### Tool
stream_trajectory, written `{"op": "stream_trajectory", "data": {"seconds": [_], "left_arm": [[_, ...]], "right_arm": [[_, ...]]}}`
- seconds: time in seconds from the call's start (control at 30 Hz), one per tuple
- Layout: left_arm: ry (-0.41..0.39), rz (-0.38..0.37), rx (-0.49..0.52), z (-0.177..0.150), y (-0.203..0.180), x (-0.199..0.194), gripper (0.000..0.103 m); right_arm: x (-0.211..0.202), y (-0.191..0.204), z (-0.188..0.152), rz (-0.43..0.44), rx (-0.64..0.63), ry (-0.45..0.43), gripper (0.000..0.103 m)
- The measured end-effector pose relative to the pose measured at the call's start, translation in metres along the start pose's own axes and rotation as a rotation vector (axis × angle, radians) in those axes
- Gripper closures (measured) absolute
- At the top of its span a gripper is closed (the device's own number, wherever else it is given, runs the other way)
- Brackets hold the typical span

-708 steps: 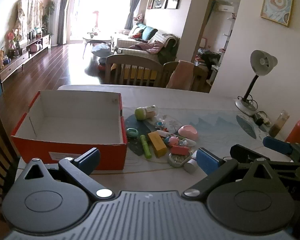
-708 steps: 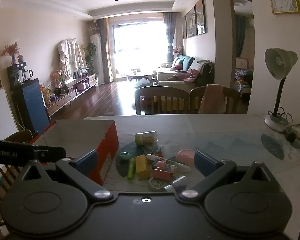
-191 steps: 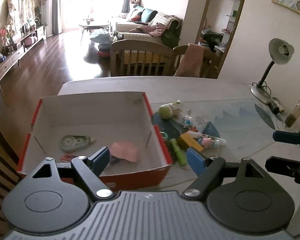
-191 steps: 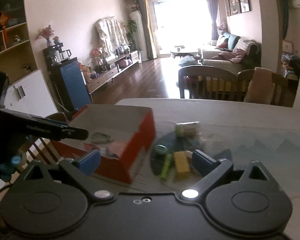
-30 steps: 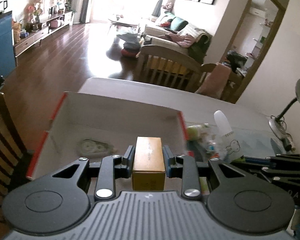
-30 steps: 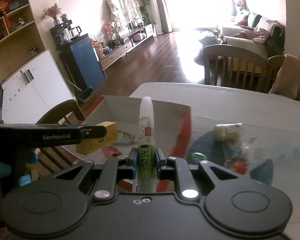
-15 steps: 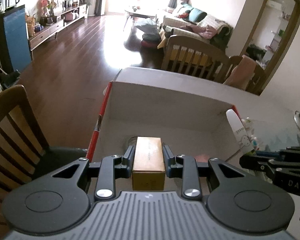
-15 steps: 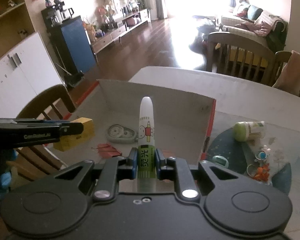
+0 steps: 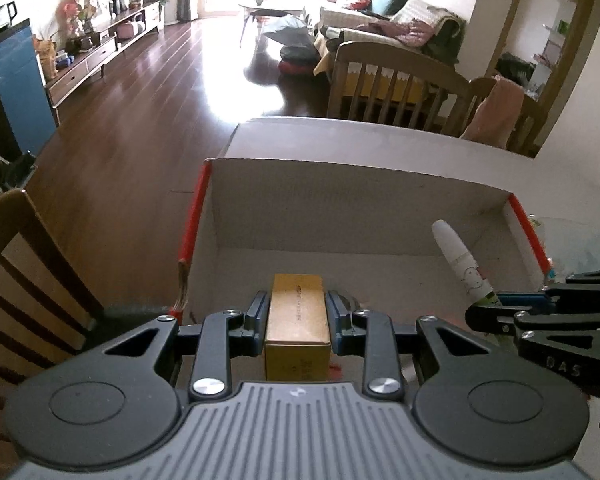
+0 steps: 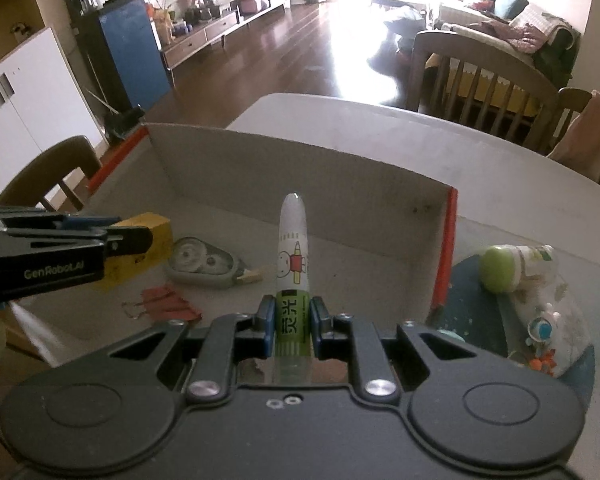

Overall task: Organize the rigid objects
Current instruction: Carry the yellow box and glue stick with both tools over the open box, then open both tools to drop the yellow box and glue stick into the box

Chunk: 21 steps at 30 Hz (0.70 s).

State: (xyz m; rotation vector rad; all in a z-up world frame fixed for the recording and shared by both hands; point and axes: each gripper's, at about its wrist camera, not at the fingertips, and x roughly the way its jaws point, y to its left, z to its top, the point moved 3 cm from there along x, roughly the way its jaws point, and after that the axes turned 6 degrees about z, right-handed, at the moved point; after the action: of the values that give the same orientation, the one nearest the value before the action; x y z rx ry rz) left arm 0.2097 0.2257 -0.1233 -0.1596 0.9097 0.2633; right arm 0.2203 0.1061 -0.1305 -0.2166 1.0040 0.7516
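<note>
Box: open-topped, far half of floor bare, walled on four sides. Near floor taken by correction-tape dispenser and red clips. Left gripper with yellow block beside right gripper's highlighter, apart.

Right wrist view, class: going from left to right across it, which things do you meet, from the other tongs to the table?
Left tongs → yellow block → correction tape → highlighter pen → box's red edge → green-capped bottle.
</note>
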Motion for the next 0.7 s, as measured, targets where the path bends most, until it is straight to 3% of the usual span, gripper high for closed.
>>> {"op": "stream_trajectory", "data": {"seconds": [0.3, 0.7], "left_arm": [[0.091, 0.014, 0.024, 0.006, -0.002, 0.034, 0.074], [0.134, 0.000, 0.054, -0.003, -0.006, 0.041, 0.074]], "right_arm": [[0.025, -0.005, -0.003, -0.009, -0.012, 0.064, 0.087], [0.023, -0.005, -0.002, -0.003, -0.024, 0.075, 0.079]]}}
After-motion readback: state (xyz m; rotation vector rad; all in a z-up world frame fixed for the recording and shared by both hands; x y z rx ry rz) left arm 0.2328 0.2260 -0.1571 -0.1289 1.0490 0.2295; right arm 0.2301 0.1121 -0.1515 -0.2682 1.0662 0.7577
